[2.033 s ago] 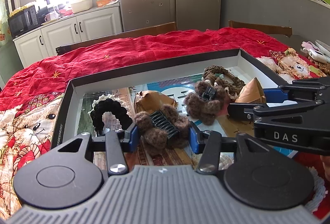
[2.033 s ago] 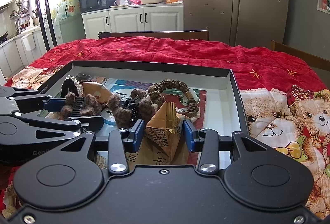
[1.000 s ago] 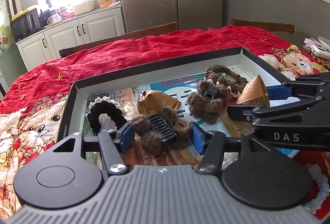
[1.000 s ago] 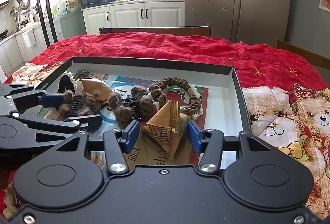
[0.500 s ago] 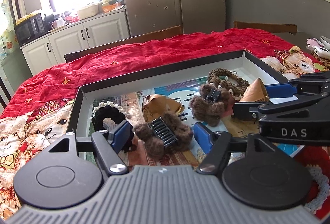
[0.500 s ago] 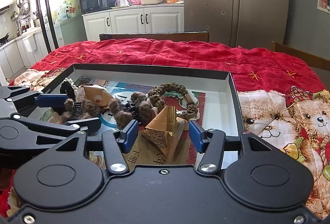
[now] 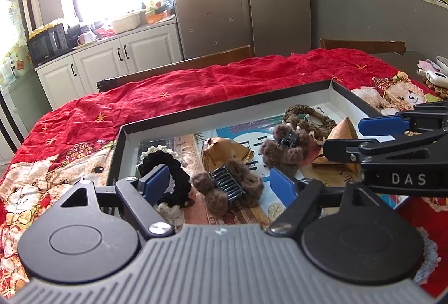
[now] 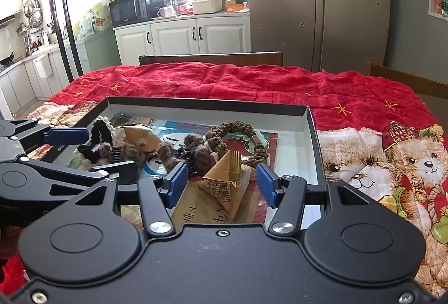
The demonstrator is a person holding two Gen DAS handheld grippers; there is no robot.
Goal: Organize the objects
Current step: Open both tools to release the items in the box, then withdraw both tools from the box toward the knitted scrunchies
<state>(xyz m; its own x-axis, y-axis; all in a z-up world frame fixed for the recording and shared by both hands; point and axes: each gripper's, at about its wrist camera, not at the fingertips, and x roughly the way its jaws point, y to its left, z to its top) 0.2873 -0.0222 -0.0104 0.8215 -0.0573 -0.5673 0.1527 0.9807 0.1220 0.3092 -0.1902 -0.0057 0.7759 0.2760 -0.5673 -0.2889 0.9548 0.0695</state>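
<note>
A shallow black-rimmed box (image 7: 224, 108) (image 8: 313, 136) lies on the red tablecloth. In it are a brown fuzzy hair claw (image 7: 228, 187) (image 8: 117, 154), a second fuzzy claw (image 7: 287, 145) (image 8: 182, 152), a black scrunchie (image 7: 165, 166) (image 8: 99, 133), a braided brown ring (image 7: 308, 119) (image 8: 235, 136), a gold paper pyramid (image 8: 226, 180) (image 7: 343, 130) and a tan paper packet (image 7: 226, 148) (image 8: 140, 140). My left gripper (image 7: 221, 182) is open, its jaws either side of the near fuzzy claw. My right gripper (image 8: 221, 182) is open around the gold pyramid, not touching it.
The table carries a red quilted cloth with teddy-bear prints (image 8: 392, 164). Wooden chair backs (image 8: 210, 57) stand at the far edge. White items (image 7: 432, 74) lie at the table's right end. Kitchen cabinets and a fridge are behind.
Both grippers have opened wider, letting go of the fuzzy claw and the gold pyramid, and have drawn back and up a little. The objects stay in the box.
</note>
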